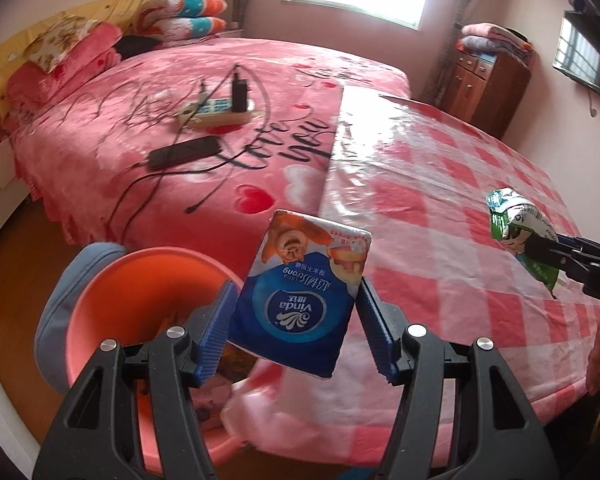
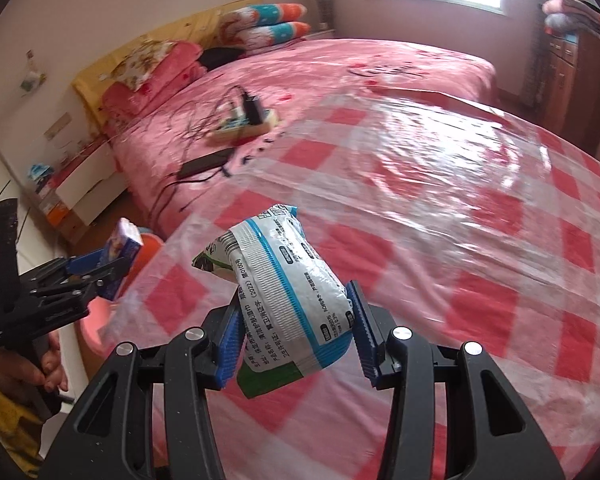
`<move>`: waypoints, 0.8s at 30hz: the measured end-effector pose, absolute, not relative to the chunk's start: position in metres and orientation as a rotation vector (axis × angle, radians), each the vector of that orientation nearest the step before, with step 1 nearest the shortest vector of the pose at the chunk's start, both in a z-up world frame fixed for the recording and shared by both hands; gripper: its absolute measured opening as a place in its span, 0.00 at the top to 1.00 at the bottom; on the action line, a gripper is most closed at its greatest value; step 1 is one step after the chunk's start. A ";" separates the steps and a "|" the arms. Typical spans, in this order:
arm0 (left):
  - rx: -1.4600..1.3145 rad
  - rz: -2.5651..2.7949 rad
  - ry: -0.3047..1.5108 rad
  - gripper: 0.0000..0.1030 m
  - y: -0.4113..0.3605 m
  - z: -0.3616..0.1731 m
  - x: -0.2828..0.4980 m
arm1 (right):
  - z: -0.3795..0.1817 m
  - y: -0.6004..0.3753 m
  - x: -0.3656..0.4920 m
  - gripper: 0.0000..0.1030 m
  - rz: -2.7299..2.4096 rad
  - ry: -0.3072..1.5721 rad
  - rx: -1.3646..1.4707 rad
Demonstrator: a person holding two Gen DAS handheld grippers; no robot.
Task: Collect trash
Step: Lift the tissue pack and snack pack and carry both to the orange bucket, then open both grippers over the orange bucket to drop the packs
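The tissue pack (image 1: 300, 300), a blue-and-white Vinda packet, sits at lower centre of the left wrist view, pinched between the blue pads of the left gripper (image 1: 296, 328). The jaws are closed only as far as the packet's width, and it is tilted, with its lower corner hanging free. Just to its lower left is the orange bin (image 1: 140, 280), its mouth partly under the packet.

In the right wrist view the wet-wipe packet (image 2: 284, 292) fills the lower centre, crumpled and held between the pads of the right gripper (image 2: 296, 336), again closed to the packet's width. It hangs over the checked plastic tablecloth (image 2: 460, 208), well apart from the bin at the left edge of that view.

My judgement of the risks: both packets are soft and slick, so either could twist or slide out of the pads, the tilted tissue pack most of all. If released now, it may catch the bin's rim and drop to the floor, since it is only partly over the mouth. The wet-wipe packet must cross toward the bin, where the two grippers could collide. On the bed at upper left, a phone (image 1: 184, 152) and power strip (image 1: 216, 114) with trailing cables lie clear of the path.
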State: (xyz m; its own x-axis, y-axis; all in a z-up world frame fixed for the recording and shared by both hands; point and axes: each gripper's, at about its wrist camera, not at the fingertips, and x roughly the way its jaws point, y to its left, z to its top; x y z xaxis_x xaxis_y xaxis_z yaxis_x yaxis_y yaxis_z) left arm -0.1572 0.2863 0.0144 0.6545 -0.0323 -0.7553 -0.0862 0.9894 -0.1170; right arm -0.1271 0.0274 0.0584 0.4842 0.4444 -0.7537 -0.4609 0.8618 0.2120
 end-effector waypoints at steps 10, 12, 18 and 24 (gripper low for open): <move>-0.204 0.146 0.890 0.40 0.338 -0.004 -0.174 | 0.064 0.110 -0.133 0.53 0.731 0.928 -0.086; -0.216 0.164 0.897 0.40 0.346 -0.008 -0.178 | 0.064 0.126 -0.134 0.53 0.762 0.930 -0.102; -0.241 0.225 0.919 0.40 0.367 -0.023 -0.186 | 0.062 0.175 -0.138 0.53 0.850 0.931 -0.153; -0.260 0.259 0.943 0.40 0.380 -0.036 -0.191 | 0.059 0.210 -0.142 0.52 0.912 0.933 -0.177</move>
